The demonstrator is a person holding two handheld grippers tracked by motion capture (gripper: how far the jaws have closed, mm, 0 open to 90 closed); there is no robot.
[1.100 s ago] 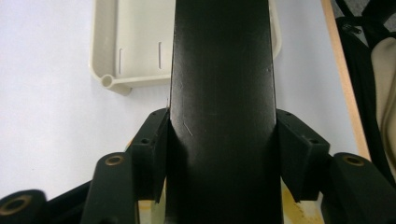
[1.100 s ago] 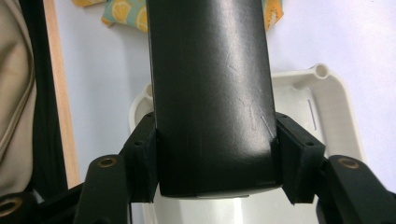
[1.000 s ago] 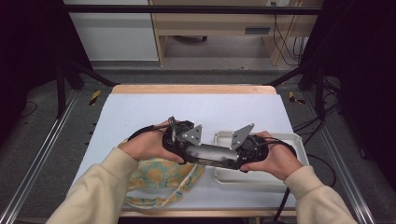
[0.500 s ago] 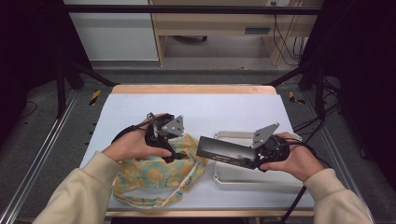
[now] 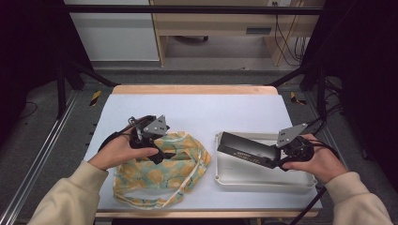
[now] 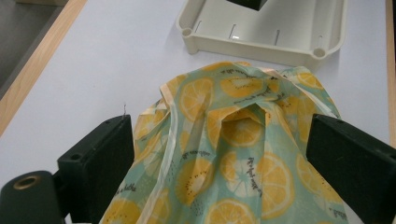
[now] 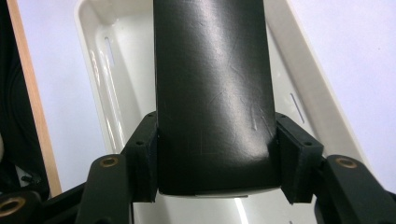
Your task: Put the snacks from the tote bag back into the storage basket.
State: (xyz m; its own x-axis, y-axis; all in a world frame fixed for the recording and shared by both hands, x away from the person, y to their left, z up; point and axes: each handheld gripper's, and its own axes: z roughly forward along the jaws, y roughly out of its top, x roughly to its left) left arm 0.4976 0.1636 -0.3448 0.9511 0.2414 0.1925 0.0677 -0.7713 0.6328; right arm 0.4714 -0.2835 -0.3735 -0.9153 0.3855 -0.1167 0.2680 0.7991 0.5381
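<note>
The right tongs [image 5: 277, 161] clamp a stiff, slick black box [image 5: 246, 149] by its end over the tray [image 5: 263, 180], while the left tongs [image 6: 224, 158] stand apart around limp fruit-print cloth [image 5: 159, 171].

A flat black rectangular device [image 5: 246, 150], glossy with fine scratches, hangs tilted over the white plastic tray [image 5: 263, 180], with its far end low above the left part of the tray and its near end clamped between the jaws of the right gripper [image 5: 277, 161]. Just left of the tray lies a crumpled cloth bag [image 5: 162, 171], pale green with orange slices printed on it.
</note>
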